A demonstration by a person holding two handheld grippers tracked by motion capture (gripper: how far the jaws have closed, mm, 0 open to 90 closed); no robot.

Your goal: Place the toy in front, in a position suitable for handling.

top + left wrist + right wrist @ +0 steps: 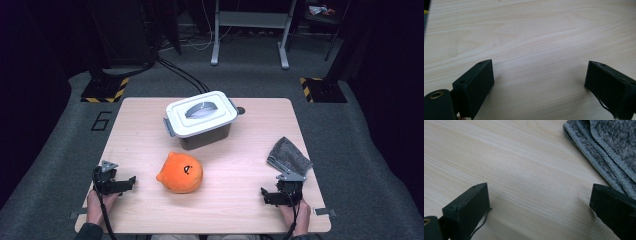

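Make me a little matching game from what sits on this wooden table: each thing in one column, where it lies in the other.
Things:
1. round orange plush toy
2. white-lidded grey plastic box
3. folded grey fuzzy cloth

Places:
A. far middle of the table
B. right edge, by the right hand-held gripper
C. near middle, between both grippers

Pairs: 1-C, 2-A, 3-B
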